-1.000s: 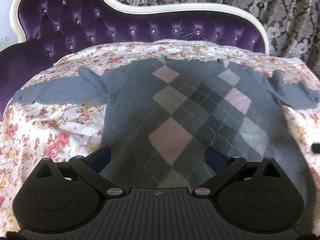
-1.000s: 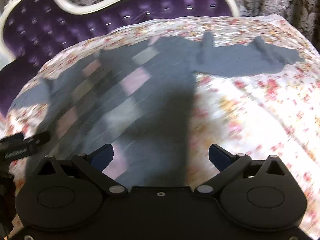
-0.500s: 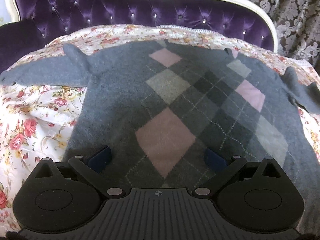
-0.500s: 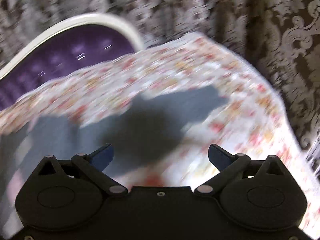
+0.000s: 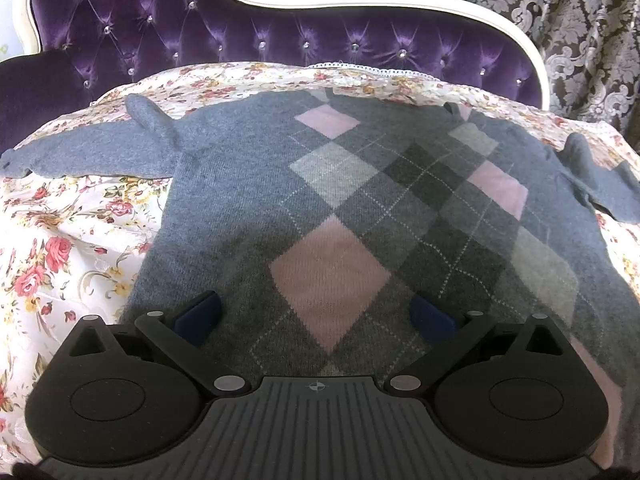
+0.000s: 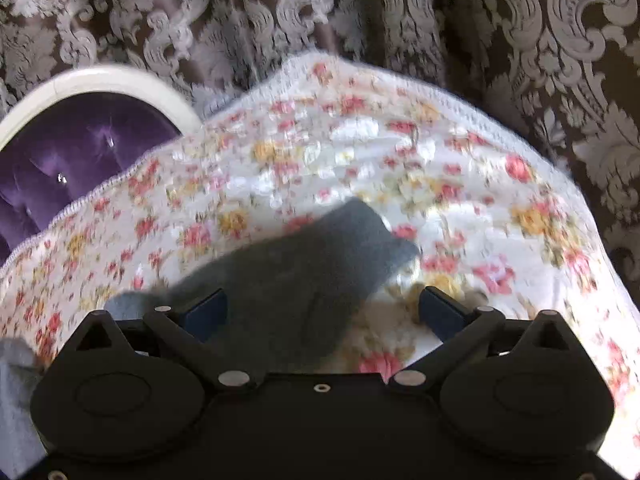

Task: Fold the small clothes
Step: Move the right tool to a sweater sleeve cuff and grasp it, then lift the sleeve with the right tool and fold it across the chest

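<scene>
A small grey sweater (image 5: pixel 248 208) with pink, pale and dark grey diamonds lies flat on a floral sheet (image 5: pixel 60 248), both sleeves spread out. Its left sleeve (image 5: pixel 92 148) runs to the sheet's left edge. My left gripper (image 5: pixel 316 316) hovers open over the lower middle of the sweater, with nothing between its blue pads (image 5: pixel 198 314). In the right wrist view the end of the right sleeve (image 6: pixel 304 276) lies on the sheet, blurred. My right gripper (image 6: pixel 324 312) is open just above it, the sleeve between the fingers but not pinched.
A purple tufted headboard (image 5: pixel 200 36) with a white frame (image 5: pixel 360 4) rises behind the sheet. Patterned grey curtains (image 6: pixel 400 12) hang beyond the sheet's far right edge (image 6: pixel 520 120), where the surface drops off.
The left gripper moved forward over the sweater body. The right gripper swung from the sweater body rightward to the right sleeve's end and came down close to it.
</scene>
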Motion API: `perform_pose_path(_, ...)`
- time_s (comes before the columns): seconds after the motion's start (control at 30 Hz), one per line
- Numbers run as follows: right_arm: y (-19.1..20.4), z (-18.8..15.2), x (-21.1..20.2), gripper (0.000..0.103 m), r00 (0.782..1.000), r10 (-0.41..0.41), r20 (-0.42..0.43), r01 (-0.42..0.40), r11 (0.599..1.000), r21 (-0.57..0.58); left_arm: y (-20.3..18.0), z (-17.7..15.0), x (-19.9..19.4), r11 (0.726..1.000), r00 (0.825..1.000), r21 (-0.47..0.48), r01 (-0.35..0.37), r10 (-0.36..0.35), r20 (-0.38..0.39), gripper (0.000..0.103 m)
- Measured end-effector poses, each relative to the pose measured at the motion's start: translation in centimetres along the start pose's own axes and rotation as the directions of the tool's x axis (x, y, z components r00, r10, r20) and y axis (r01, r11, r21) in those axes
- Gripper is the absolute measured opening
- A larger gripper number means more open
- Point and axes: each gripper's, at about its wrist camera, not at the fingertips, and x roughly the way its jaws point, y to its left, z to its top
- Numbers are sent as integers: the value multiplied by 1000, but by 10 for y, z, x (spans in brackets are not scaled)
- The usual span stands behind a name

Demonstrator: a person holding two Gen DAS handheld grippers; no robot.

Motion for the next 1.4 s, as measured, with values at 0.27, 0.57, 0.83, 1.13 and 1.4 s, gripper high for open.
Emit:
perform_pose_path(0.27,5,9,12,103,999,-8,-33,6,998,-65,1,-1,0,1000,1000,-1,0,0,6,103)
perform_pose_path(0.57,-14,16,-17,12,997,82,-7,-82,997,-9,1,-1,0,1000,1000,-2,0,0,9,103)
perform_pose_path(0.83,-59,31,-70,12,998,-26,60,23,998,57,1,-1,0,1000,1000,-2,0,0,9,103)
perform_pose_path(1.13,-16,56,-134,12,985,-14,171,16,1000,-7,1,0,-1,1000,1000,-4,3,-2,12,103)
perform_pose_path(1.4,150,54,-191,12,944,286,164,-224,922,-317,1,0,-1,1000,1000,-8,8,-8,13,103)
